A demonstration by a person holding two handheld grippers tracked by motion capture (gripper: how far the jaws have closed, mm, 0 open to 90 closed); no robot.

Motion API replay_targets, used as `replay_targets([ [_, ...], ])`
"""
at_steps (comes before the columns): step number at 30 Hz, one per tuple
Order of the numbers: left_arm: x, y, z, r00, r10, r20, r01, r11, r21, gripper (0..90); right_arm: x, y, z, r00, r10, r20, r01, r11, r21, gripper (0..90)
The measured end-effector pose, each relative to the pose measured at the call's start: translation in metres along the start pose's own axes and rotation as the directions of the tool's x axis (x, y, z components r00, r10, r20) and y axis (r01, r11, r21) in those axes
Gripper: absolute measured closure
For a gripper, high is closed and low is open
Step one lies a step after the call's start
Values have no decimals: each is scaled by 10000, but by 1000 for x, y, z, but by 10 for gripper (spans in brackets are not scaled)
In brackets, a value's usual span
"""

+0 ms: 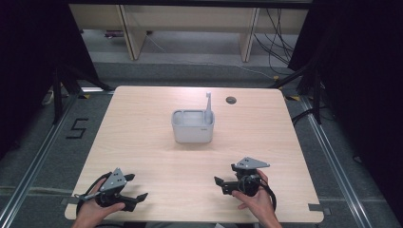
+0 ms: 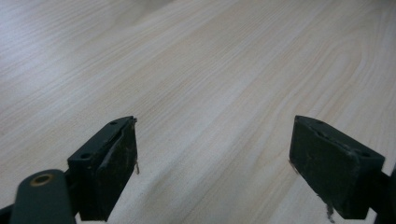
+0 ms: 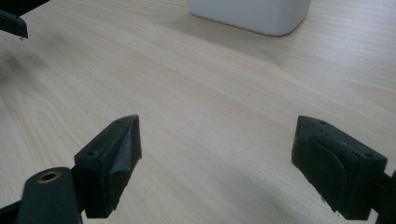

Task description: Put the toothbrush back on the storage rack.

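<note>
The worktop [image 1: 157, 133] is a pale wood square with a small round hole [image 1: 231, 100] near its far edge. A white bin [image 1: 193, 126] stands near the middle, a little toward the far side, divided into compartments. A thin white stick [image 1: 208, 102] rises upright from its right rear compartment, above the rim.

The left hand-held gripper [image 1: 135, 199] rests low at the near left corner, held in the person's left hand [image 1: 92, 213], with its jaws pointing right. In the left gripper view its jaws stand wide apart over bare wood, with nothing between them.

The right hand-held gripper [image 1: 219, 185] sits at the near right, held in the right hand [image 1: 256, 202], with its jaws pointing left. In the right gripper view its jaws also stand wide and hold nothing; the bin [image 3: 252, 14] shows ahead of them, well apart.

Both hand-held grippers are well short of the bin.
</note>
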State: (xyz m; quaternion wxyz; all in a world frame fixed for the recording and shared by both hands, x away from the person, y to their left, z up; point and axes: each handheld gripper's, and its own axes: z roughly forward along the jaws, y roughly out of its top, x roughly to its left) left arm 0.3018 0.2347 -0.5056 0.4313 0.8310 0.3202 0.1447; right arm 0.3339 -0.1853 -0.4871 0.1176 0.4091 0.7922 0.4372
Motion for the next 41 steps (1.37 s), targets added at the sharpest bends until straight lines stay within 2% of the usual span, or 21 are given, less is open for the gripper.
replay_targets([
  [1, 0, 0, 0, 10000, 2, 6, -2, 10000, 13, 150, 2, -1, -1, 9995, 309, -67, -309, 9995, 28, 168],
  [2, 0, 0, 0, 10000, 64, 12, -64, 10000, 69, 150, 0, -2, -2, 9999, 134, -35, -134, 9999, -13, 168],
  [5, 0, 0, 0, 10000, 39, -53, -39, 10000, 57, 150, 1, -7, -5, 9990, 443, -46, -442, 9989, 146, 168],
  [9, 0, 0, 0, 10000, 10, 11, -10, 10000, 21, 150, -1, -10, -7, 9996, 279, 78, -279, 9996, 79, 167],
  [10, 1, 0, -1, 9998, 196, 20, -196, 9996, 179, 149, -2, -11, -7, 9999, 89, -126, -88, 9999, 120, 166],
  [11, 1, 0, -1, 9998, 201, -68, -199, 9995, 237, 150, 0, -12, -10, 9996, 253, -92, -251, 9995, 193, 165],
  [16, 1, 0, -1, 9998, 188, -89, -185, 9995, 242, 150, 1, -15, -13, 9999, 172, -16, -172, 9997, 196, 164],
  [18, 0, 0, 0, 10000, 45, -47, -44, 9999, 98, 149, 2, -17, -13, 9993, 308, -213, -303, 9993, 223, 163],
  [19, 1, 0, -1, 9998, 183, -55, -182, 9996, 230, 150, 2, -18, -15, 9999, 138, -20, -137, 9996, 230, 163],
  [20, 1, 0, -1, 9998, 207, -62, -206, 9995, 227, 150, 3, -18, -15, 9993, 373, -45, -371, 9988, 311, 162],
  [24, 0, 0, 0, 9999, 100, -60, -99, 9999, 136, 150, 3, -21, -17, 9999, 121, -122, -118, 9995, 283, 162],
  [25, 0, 0, 0, 9999, 99, -60, -98, 9999, 133, 149, 5, -22, -18, 9991, 408, -122, -403, 9984, 390, 162],
  [27, 0, 0, 0, 9999, 87, -54, -86, 9999, 129, 150, 5, -23, -18, 9988, 435, -226, -428, 9987, 292, 162],
  [28, 0, 0, 0, 9999, 99, -58, -98, 9999, 136, 150, 5, -23, -18, 9988, 435, -226, -428, 9987, 292, 162],
  [29, 0, 0, 0, 9999, 94, -62, -93, 9999, 136, 149, 3, -23, -18, 9994, 170, -289, -162, 9994, 292, 162],
  [30, 0, 0, 0, 9999, 97, -58, -97, 9999, 132, 150, 6, -24, -19, 9981, 570, -213, -564, 9980, 276, 162],
  [31, 0, 0, 0, 9999, 89, -56, -89, 9999, 126, 150, 3, -24, -20, 9996, 230, -188, -225, 9994, 250, 162],
  [32, 0, 0, 0, 9999, 95, -58, -94, 9999, 130, 149, 5, -25, -20, 9990, 416, -177, -410, 9987, 309, 162],
  [33, 0, 0, 0, 9999, 94, -59, -93, 9999, 131, 150, 3, -24, -21, 9998, 148, -116, -145, 9995, 274, 162],
  [35, 0, 0, 0, 9999, 101, -57, -100, 9999, 136, 149, 4, -25, -21, 9997, 234, -6, -234, 9993, 276, 162],
  [41, 0, 0, 0, 9999, 100, -57, -100, 9999, 135, 149, 5, -26, -21, 9986, 477, -238, -468, 9983, 351, 162],
])
